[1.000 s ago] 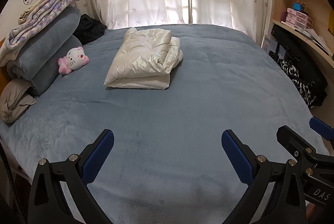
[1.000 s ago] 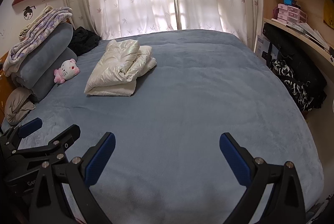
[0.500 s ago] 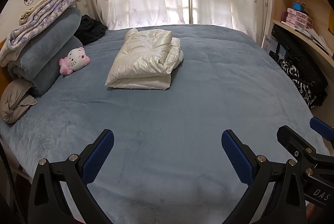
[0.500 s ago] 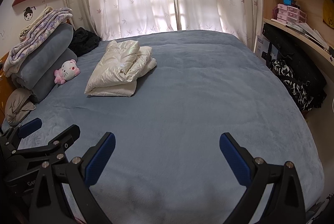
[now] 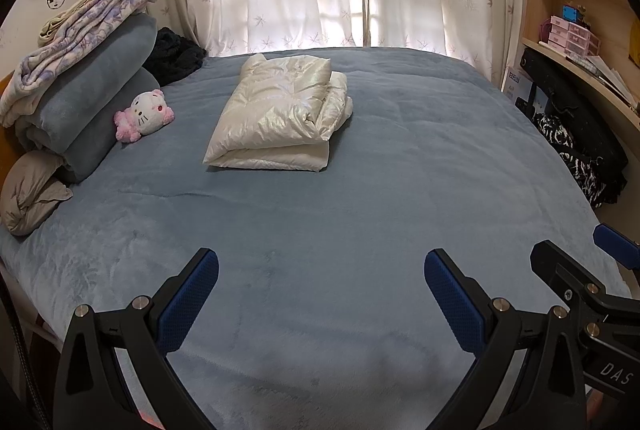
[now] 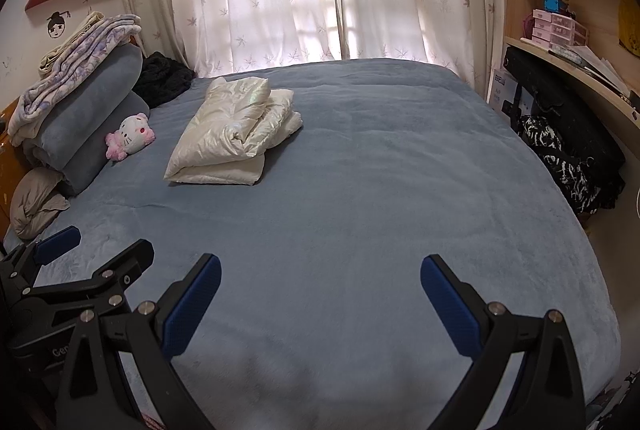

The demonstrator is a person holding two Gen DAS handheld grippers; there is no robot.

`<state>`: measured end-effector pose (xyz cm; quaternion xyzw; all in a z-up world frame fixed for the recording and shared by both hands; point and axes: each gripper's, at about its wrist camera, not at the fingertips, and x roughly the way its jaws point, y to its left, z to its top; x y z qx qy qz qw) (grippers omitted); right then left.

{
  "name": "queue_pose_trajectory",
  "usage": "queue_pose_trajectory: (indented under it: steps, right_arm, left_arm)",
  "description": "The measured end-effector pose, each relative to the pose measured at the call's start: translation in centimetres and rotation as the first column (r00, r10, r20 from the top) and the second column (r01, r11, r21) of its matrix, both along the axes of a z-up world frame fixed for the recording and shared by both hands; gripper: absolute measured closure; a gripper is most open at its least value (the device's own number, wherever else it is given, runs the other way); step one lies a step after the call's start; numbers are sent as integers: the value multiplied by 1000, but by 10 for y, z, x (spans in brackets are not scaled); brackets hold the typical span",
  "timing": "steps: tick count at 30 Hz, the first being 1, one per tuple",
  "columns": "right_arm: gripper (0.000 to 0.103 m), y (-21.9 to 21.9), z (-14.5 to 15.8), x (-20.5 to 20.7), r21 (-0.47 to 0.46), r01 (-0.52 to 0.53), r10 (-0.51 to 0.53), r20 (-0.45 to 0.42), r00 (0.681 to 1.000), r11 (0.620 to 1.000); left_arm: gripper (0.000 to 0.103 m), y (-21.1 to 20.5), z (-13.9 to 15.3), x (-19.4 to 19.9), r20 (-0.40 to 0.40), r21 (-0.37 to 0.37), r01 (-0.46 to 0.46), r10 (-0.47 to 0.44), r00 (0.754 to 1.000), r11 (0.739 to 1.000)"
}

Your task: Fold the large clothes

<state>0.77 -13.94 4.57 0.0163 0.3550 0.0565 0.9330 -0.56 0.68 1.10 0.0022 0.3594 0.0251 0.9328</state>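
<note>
Both grippers hang wide open w/ nothing in them: left gripper point(image 5: 321, 294) and right gripper point(image 6: 320, 300) side by side, low over the near edge of the bed point(image 5: 360, 209). Blue blanket between them and the jacket is bare. Cream puffer jacket point(image 5: 276, 113) lies well apart, toward the far left of the bed, already folded into a thick stack, approx. squared. Plush cat toy point(image 5: 144, 113) sits near it, by the rolled bedding. Jacket looks light, puffy, springy, and the shiny shell prob. slippery, so it may slide or pop open. Best grab: pinch deep at the folded edge, through both layers.
</note>
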Motion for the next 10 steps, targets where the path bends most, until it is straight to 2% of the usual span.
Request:
queue_pose_trajectory:
  steps: [10]
  right_arm:
    - [3,4,-1,-1,2,0,0,-5,1000,1000]
  left_arm:
    - [2,3,-2,-6,-4,-1,-2,2,1000,1000]
